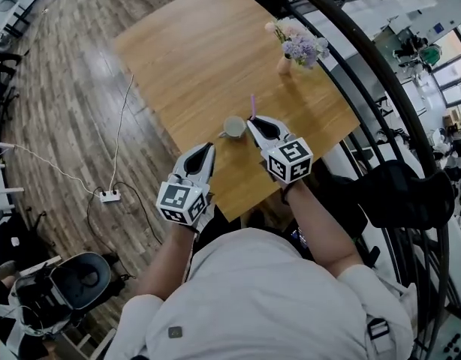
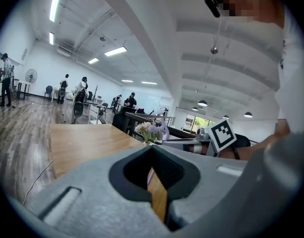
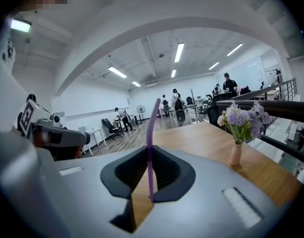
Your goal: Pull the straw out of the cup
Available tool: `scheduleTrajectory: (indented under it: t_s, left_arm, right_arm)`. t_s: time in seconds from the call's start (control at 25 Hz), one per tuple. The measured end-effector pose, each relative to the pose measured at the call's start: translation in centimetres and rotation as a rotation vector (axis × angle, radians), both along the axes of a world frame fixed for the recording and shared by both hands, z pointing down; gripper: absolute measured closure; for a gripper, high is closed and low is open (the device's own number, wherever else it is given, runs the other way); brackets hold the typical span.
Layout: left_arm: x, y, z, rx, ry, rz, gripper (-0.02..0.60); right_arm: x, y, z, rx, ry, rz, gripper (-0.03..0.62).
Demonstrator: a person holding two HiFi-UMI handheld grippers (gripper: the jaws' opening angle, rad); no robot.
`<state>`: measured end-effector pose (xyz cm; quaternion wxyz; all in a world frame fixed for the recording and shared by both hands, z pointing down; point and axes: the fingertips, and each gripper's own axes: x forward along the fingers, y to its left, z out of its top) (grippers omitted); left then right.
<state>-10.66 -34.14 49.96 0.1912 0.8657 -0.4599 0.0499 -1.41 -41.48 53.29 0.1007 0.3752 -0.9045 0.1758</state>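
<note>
Straw (image 3: 151, 133) stands upright, clamped between the jaws of the right gripper (image 1: 252, 121). The grip is low on the straw, so most of its purple length rises above the jaws. The right gripper view shows no cup below the short lower end.

Cup (image 1: 233, 127) sits on the table (image 1: 178, 58) near its near edge, just left of the right gripper's tips. From the head view the straw is beside the cup, not over its mouth, and its lower end looks clear of the rim. Judgement: the pull-out is essentially done. What is left, if anything, is to carry the straw off or set it down.

Left gripper (image 1: 209, 148) is near and left of the cup, apart from it. Its jaws are drawn together on nothing, and only table wood shows through the slit. The cup stands unsupported.

Containers:
- The cup is pale inside, with no straw in it. Too small to tell whether it holds liquid.
- Vase (image 1: 284, 66) is at the far right of the table, well apart from the cup. It holds a bunch of lilac and pink flowers (image 1: 298, 43) and stands upright.
</note>
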Motion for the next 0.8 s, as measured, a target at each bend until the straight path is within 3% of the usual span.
scheduleTrajectory:
  t_s: [0.48, 0.8]
  left_arm:
    - [1.7, 8.9, -6.4, 0.122, -0.013, -0.102, 0.577]
    - [2.5, 16.6, -7.6, 0.170, -0.067, -0.177, 0.577]
  right_arm:
    - [1.8, 9.3, -8.2, 0.117, -0.057, -0.125, 0.556]
    - [3.1, 16.2, -9.8, 0.159, -0.098, -0.190, 0.556]
